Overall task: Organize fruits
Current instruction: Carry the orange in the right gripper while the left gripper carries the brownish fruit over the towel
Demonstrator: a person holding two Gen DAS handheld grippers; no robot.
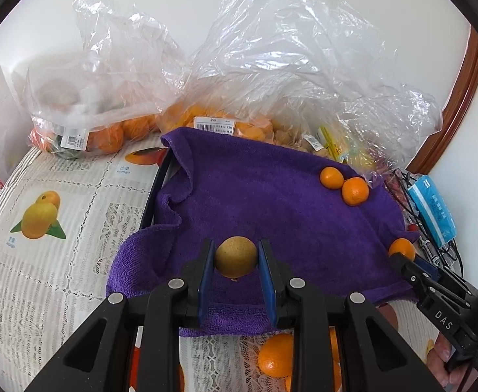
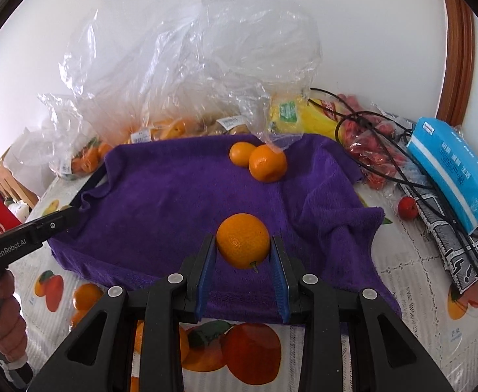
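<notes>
My left gripper is shut on a small brown-green round fruit, held above the near edge of a purple towel draped over a dark tray. My right gripper is shut on an orange above the towel's near side; the same orange shows at the right in the left wrist view. Two oranges lie touching on the towel's far right corner and also show in the right wrist view.
Clear plastic bags of oranges and other fruit stand behind the towel against the wall. A blue tissue pack, black cables, a red-fruit bag and a loose red fruit lie right. The tablecloth has printed fruit.
</notes>
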